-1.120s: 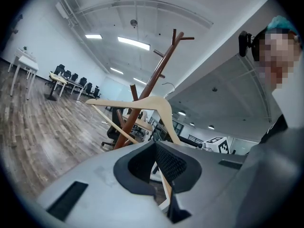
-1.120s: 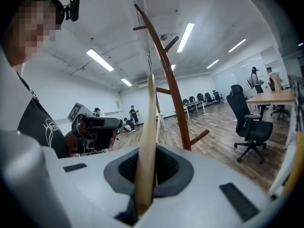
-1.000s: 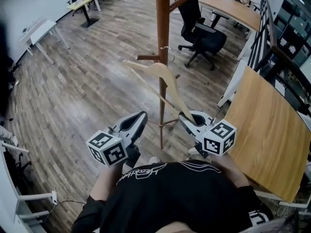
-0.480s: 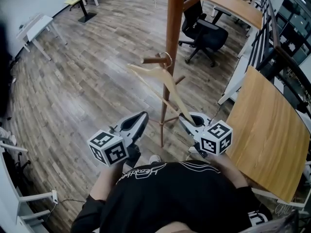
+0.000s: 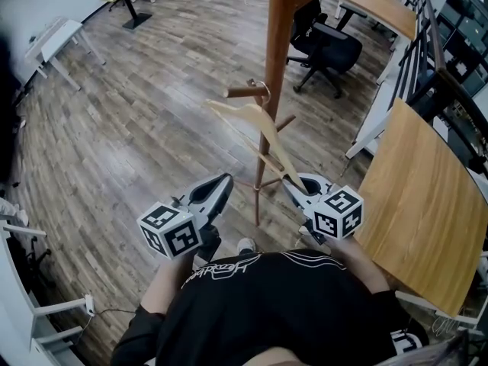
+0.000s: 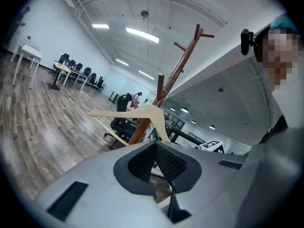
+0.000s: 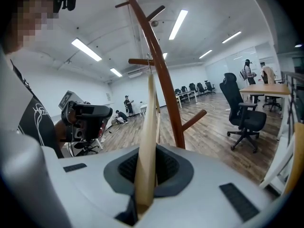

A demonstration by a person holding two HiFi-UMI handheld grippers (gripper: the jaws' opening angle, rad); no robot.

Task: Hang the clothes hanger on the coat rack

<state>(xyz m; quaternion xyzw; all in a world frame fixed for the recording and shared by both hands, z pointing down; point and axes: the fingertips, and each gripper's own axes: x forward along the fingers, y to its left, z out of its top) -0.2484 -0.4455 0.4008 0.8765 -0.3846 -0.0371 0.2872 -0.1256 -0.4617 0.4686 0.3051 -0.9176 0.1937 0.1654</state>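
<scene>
Far left of the head view there's a couple of white desks on the wood floor, nothing to do with me.

Coming in from there, my left gripper is low and just left of the rack's foot, marker cube facing up at the camera. In its own view the two pads are pressed together with nothing between them, so it's clenched on air. It isn't touching the hanger or the rack.

Middle of the shot is the coat rack, a brown wooden pole with pegs sticking out. The clothes hanger is a pale wooden one, tilted steeply. Its wire hook is up at the short peg on the pole's left side and looks looped over it, though I can't swear it's fully seated. One arm of the hanger points off to the left, the other runs down and right past the pole.

That lower arm ends in my right gripper, which is clamped on it. The right gripper view shows the wood squeezed right between the pads.

Further right there's a black office chair behind the rack and a big wooden table along the right edge.
</scene>
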